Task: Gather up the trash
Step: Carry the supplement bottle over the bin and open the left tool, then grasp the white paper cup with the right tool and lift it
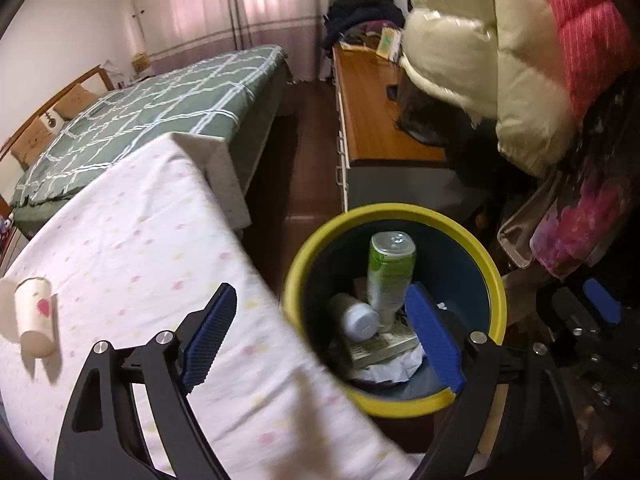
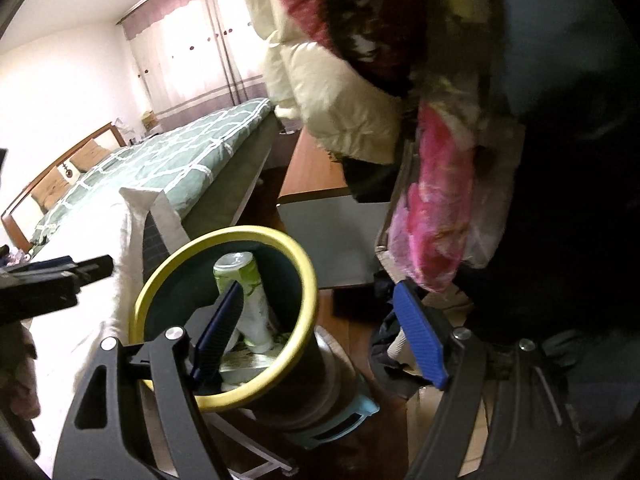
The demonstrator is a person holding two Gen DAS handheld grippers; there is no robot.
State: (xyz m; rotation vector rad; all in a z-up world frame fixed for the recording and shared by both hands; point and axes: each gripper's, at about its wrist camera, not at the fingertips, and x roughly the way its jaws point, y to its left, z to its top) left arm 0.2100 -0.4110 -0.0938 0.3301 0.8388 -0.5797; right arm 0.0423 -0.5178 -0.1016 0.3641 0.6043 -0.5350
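Inside the bin (image 1: 394, 216), the green can (image 1: 390, 276) stands near-upright; both claws gape empty.

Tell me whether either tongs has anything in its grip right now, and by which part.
Nothing is held. The left tongs stand open over the table edge and the bin; the right tongs stand open too, with nothing between the pads.

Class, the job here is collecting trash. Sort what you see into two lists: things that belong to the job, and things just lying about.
Belongs to the job:
bin
green can, in the bin
white bottle, in the bin
crumpled paper, in the bin
paper cup, on the sheet

Just lying about:
bed
dresser
puffer jacket
curtains
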